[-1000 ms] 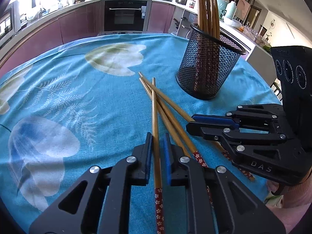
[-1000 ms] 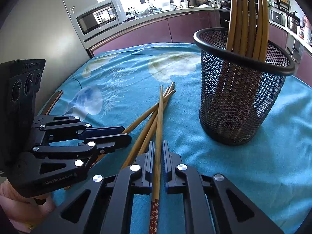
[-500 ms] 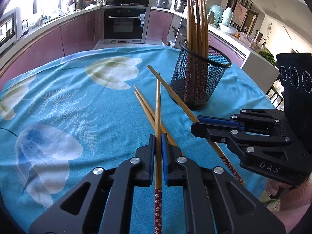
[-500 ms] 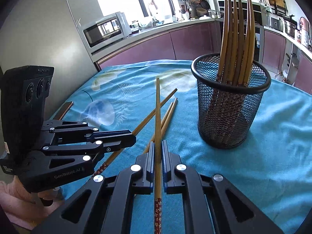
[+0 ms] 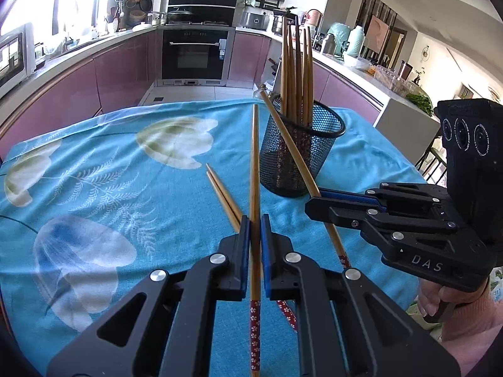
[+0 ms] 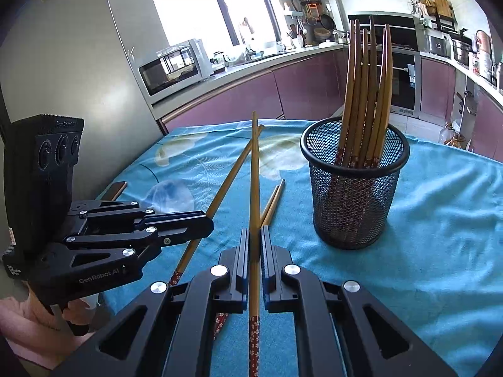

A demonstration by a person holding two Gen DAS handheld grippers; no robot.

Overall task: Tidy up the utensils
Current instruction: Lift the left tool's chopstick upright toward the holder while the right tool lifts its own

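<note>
Bamboo chopsticks with red flowered handles sit clamped in both claws: the left gripper pinches one chopstick, the right gripper another. Two more chopsticks lie on the blue floral tablecloth. Beyond stands the black mesh holder, already stocked. Only the right wrist view shows the microwave.

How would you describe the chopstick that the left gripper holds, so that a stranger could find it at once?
Start at the black mesh holder on the blue floral tablecloth. In front of it, four chopsticks are outside it. Two lie flat on the cloth; the right gripper holds one slanting across the holder. Yours is clamped in the left gripper, raised off the cloth.
</note>
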